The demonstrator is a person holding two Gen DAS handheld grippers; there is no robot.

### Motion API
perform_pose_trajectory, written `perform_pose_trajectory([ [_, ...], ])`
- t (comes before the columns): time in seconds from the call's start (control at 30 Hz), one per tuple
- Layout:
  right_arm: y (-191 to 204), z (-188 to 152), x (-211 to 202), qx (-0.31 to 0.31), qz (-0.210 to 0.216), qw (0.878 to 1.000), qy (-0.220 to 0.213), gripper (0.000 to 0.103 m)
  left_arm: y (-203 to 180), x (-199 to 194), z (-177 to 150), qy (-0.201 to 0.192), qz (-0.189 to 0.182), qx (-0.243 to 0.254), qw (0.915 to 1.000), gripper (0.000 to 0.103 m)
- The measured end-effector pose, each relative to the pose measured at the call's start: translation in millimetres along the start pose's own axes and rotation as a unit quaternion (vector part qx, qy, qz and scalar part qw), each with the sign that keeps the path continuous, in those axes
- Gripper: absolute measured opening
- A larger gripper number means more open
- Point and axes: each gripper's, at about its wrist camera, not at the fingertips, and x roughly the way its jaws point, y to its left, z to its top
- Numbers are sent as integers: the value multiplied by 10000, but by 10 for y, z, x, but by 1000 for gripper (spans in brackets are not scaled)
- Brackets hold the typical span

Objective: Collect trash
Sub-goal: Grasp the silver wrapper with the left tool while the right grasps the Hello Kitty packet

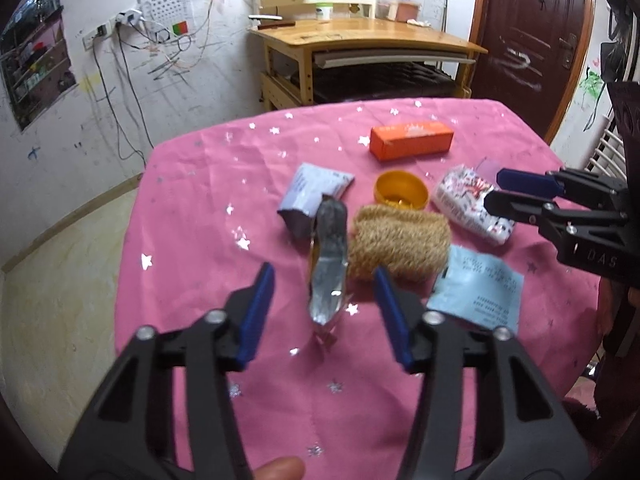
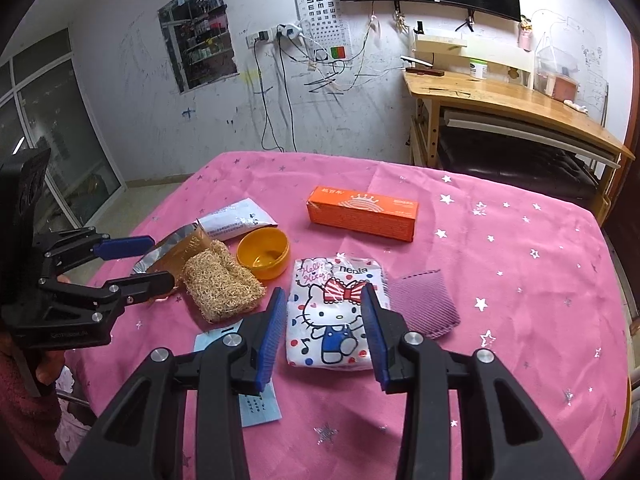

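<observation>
1. Silver foil is nearest the left hand-held gripper (image 1: pixel 324 288): an empty foil wrapper (image 1: pixel 328 268), crumpled and standing on edge on the pink-clothed counter (image 1: pixel 192 208), lies between the parted jaws, which do not press on it. It looks very light, thin and slick, likely to crush or slide, so I would pinch across its flat middle rather than the ragged bottom tip.
2. Just beside it on the right lies a straw-coloured fibre scrubber (image 1: pixel 396 240), soft and springy; a grip across its narrow width should hold.
3. A pale blue paper slip (image 1: pixel 480 296) lies flat on the cloth nearby, hard to pick up except by an edge.
4. The right hand-held gripper (image 2: pixel 324 328) has its jaws apart over a printed tissue pack (image 2: pixel 336 316), which sits on the counter, unpinched. It looks soft, light and squashy; its plastic skin may slip, so squeeze the short sides.
5. Touching the pack's right side is a purple cloth piece (image 2: pixel 424 304), limp.
6. Farther back sits an open yellow tub (image 2: pixel 263 253), rigid, best taken by the rim.
7. A white sachet (image 2: pixel 236 224) lies behind the wrapper.
8. Farthest is an orange carton (image 2: pixel 362 216), stiff and light, gripped across its narrow faces.
</observation>
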Motion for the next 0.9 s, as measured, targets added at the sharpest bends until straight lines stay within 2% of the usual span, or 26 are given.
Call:
perform_pose_trajectory([
  [0.13,32,1,65,-71,-163,9998,48,37,15,77,-49,69,-129,47,9999,34],
  [0.2,47,7,94,-73,-186,9998,67,46,10,108,-68,64,-177,85,9998,18],
  [0.23,45,9,111,-72,-200,9997,91,49,21,133,-74,88,-227,47,9997,15],
  [0.3,45,12,131,-76,-241,9996,121,57,54,153,-75,75,-249,-44,9997,12],
  [0.37,47,12,154,-90,-248,9995,156,61,99,143,-79,29,-371,-166,9992,10],
  [0.5,25,23,195,-61,-224,9995,225,65,139,93,-96,-65,-330,-263,9991,9],
  [0.77,3,37,299,-71,-235,9987,457,65,237,-136,-82,-299,-264,-410,9984,9],
  [0.83,13,39,319,-113,-258,9984,491,60,222,-163,-78,-327,-254,-400,9983,9],
  [0.9,14,36,342,-132,-271,9981,541,49,207,-184,-72,-350,-246,-395,9983,9],
])
